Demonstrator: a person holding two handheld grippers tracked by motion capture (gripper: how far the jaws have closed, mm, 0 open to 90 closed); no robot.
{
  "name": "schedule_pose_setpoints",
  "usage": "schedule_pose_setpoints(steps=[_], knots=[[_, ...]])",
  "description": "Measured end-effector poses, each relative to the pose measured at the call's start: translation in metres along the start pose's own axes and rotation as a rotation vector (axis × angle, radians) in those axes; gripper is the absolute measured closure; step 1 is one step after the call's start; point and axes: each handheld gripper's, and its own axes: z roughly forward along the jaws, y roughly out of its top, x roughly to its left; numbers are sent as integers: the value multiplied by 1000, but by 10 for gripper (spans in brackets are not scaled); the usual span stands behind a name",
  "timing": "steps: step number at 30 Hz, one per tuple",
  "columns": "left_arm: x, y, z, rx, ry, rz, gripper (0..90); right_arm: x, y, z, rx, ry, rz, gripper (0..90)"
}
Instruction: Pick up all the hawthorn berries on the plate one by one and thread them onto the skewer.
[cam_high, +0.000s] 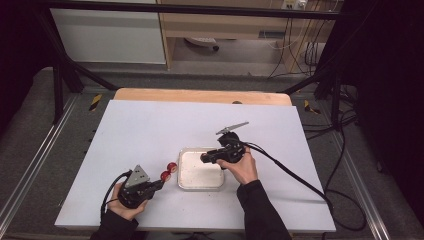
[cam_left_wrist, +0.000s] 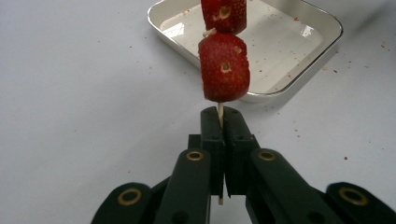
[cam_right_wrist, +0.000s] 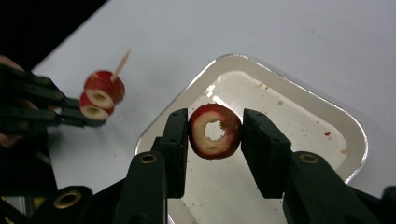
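the white tabletop (cam_high: 150, 130) carried a shallow white tray (cam_high: 186, 181) near its middle, the tray's floor speckled with small red bits. just left of the tray, the left tool (cam_high: 159, 183) sat low over the tabletop in the person's left hand (cam_high: 125, 205). its jaws were pressed fully together on the lower end of a thin wooden skewer (cam_left_wrist: 220, 112), which pointed away from the tool toward the tray. two red strawberry pieces (cam_left_wrist: 224, 65) were threaded on the skewer, one just beyond the other, the nearer one close above the jaw tips; in the right gripper view the skewer's bare tip stuck out past the farther piece. the right tool (cam_right_wrist: 215, 133), held in the right hand (cam_high: 242, 167), hovered over the tray. its jaws were partly open and clamped a single strawberry slice (cam_right_wrist: 215, 131) between them, a red ring with a pale inner band and a hole through its centre, well apart from the skewer.
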Motion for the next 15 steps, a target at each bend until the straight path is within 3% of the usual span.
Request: schedule_pose_setpoints(steps=[3,4,5,10,15], knots=[[-7,3,3,-13,8,-1,880,-3,-10,-9,-96,27,55,625],[-7,3,3,-13,8,-1,880,-3,-10,-9,-96,27,55,625],[-11,6,5,-18,8,-12,881,-6,-17,-16,-168,44,91,625],[-22,12,9,-34,10,-43,880,-9,-30,-28,-297,85,169,625],[-34,18,16,-47,0,-74,880,-11,-39,-37,-387,104,224,625]])
